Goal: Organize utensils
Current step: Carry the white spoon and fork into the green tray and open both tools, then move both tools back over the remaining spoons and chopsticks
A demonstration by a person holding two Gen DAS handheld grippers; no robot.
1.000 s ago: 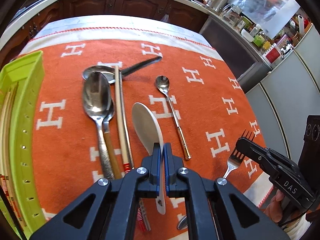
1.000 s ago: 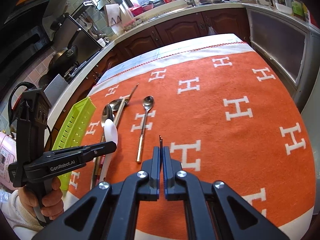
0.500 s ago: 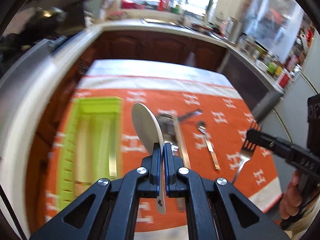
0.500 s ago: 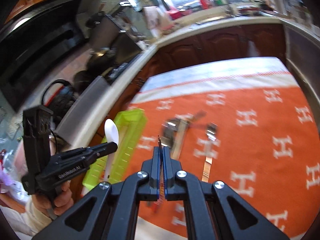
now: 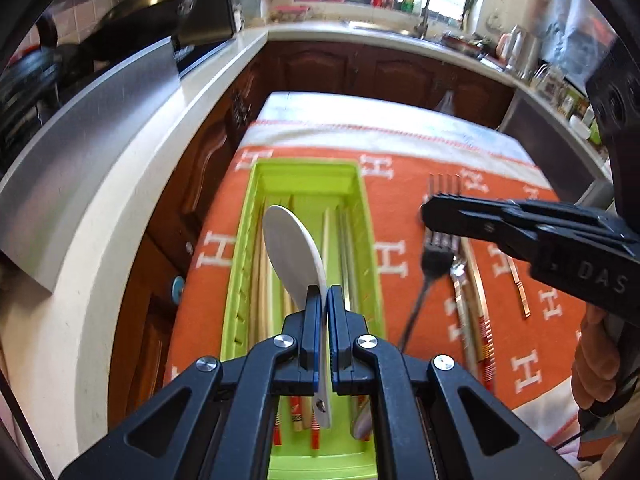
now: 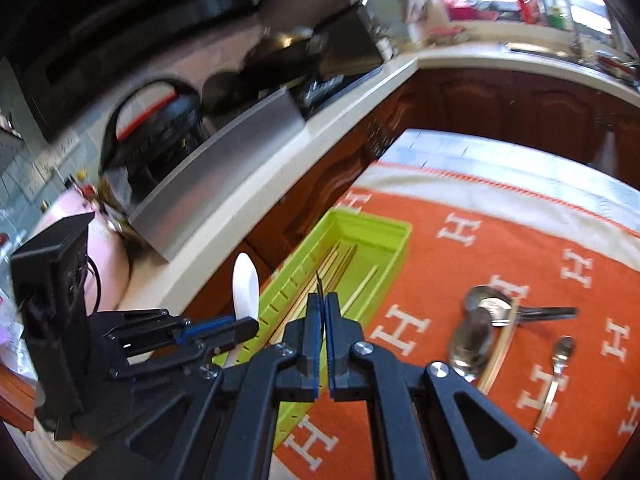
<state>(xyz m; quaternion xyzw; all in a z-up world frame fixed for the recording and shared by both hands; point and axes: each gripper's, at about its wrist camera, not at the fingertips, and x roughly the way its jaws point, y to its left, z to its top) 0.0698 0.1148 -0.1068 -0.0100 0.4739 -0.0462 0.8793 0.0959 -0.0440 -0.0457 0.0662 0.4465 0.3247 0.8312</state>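
My left gripper (image 5: pixel 324 294) is shut on the handle of a white spoon (image 5: pixel 294 248), which hangs bowl-forward over the lime-green utensil tray (image 5: pixel 308 168). Several chopsticks lie lengthwise in the tray. To the right, my right gripper (image 5: pixel 436 216) is shut on a metal fork (image 5: pixel 436 264) above the orange cloth, just beside the tray. In the right wrist view the right gripper (image 6: pixel 323 300) clamps the fork (image 6: pixel 319 282) edge-on, short of the tray (image 6: pixel 384 232). The left gripper (image 6: pixel 250 326) with the white spoon (image 6: pixel 245 284) shows at the left.
Two large spoons (image 6: pixel 484 320), a small gold-handled spoon (image 6: pixel 558 364) and red-banded chopsticks (image 5: pixel 482 320) lie on the orange H-patterned cloth (image 6: pixel 520 240). A pale counter (image 5: pixel 132 184) and dark wooden cabinets run close along the tray's left. A person's hand (image 5: pixel 596 360) holds the right gripper.
Both grippers rose off the cloth and swung left, the left carrying the white spoon over the tray, the right bringing the fork alongside. Both stayed shut.
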